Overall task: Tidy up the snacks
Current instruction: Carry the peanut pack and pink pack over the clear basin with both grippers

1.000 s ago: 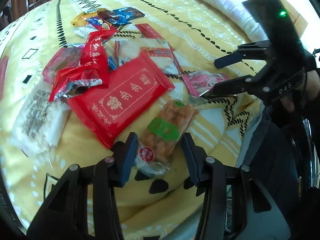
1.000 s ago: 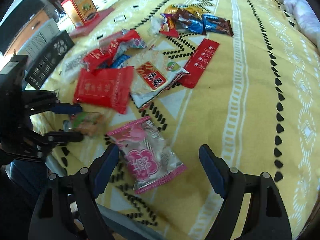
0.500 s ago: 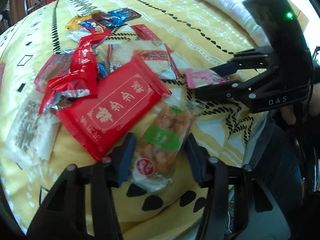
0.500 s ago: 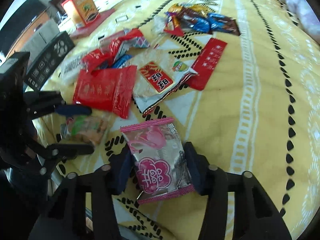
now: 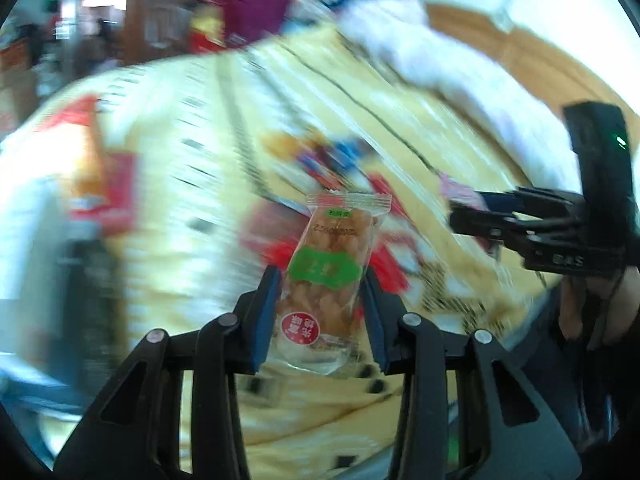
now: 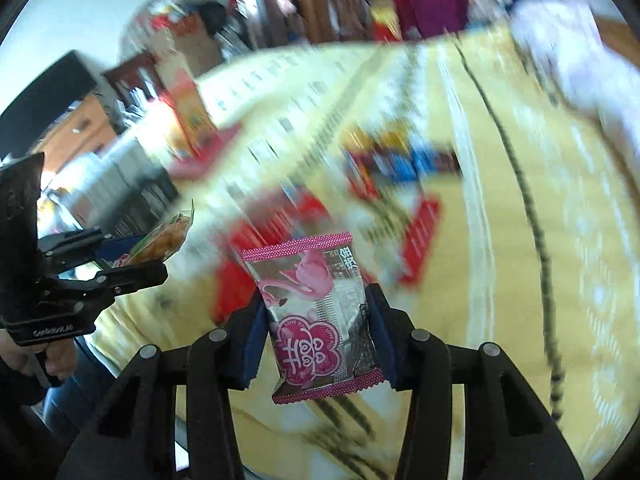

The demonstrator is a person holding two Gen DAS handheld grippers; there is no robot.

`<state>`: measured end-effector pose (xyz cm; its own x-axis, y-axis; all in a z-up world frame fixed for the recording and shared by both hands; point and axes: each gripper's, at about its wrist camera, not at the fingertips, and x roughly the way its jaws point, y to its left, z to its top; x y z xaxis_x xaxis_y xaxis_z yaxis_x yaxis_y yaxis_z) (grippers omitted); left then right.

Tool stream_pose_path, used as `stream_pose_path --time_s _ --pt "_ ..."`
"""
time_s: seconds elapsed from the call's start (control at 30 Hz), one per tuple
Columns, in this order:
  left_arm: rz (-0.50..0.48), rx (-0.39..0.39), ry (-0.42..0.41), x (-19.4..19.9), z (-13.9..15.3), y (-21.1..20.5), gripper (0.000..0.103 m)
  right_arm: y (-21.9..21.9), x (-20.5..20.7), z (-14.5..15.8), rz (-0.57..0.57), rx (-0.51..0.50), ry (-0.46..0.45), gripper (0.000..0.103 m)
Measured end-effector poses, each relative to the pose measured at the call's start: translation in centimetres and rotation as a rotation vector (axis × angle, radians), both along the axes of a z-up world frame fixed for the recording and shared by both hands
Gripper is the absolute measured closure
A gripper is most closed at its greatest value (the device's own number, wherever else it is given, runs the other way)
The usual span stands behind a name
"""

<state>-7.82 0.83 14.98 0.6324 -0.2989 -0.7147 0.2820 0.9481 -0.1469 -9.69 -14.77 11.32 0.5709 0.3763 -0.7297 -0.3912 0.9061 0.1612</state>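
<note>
1. while both cameras blurred the bedding behind them, your left gripper [image 5: 320, 312] had its two blue-padded fingers [image 5: 264, 316] pressed in narrow on a clear snack packet [image 5: 330, 264] with a green label and a round red sticker.
2. that packet stood nearly upright between the pads, its crimped top pointing away from you and its lower end sticking out below the fingertips, raised off the yellow patterned bedspread [image 5: 192, 208].
3. your right gripper [image 6: 316, 332] was likewise closed narrow, its fingers [image 6: 376, 328] pinching a pink and silver snack packet [image 6: 320, 316] by its two long edges.
4. the pink packet stood upright in the grip, pink flower logo near the bottom, lifted clear of the bedspread [image 6: 500, 264].
5. from the right camera you could see your left gripper [image 6: 132, 268] at the left edge, the green-label packet [image 6: 164, 240] poking out past its fingertips.
6. from the left camera your right gripper [image 5: 472, 212] showed at the right edge with a corner of the pink packet [image 5: 456, 190] at its tip, your hand [image 5: 592, 308] wrapped on the handle below.
7. the other snacks [image 6: 396, 164] lay as a smeared heap of red, blue and orange wrappers in the middle of the bedspread, too blurred to sort one from another.
8. a pale quilt [image 6: 572, 52] sat bunched at the far right edge of the bed.
</note>
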Motion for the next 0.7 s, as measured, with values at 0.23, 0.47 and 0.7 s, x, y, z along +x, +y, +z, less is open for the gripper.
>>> stream_pose_path --time_s 0.23,0.47,0.7 --pt "0.438 0.057 -0.136 -3.6 6.9 14.9 0.063 12.4 1.5 9.6 0.228 0.130 -0.179 0.052" --pt "0.781 0.125 -0.156 -7.5 8.4 27.2 0.063 28.0 1.8 14.0 0.474 0.238 -0.158 0.052" --pt "0.961 0.134 -0.080 -8.2 6.1 32.6 0.063 40.8 0.7 14.0 0.626 0.236 -0.070 0.052"
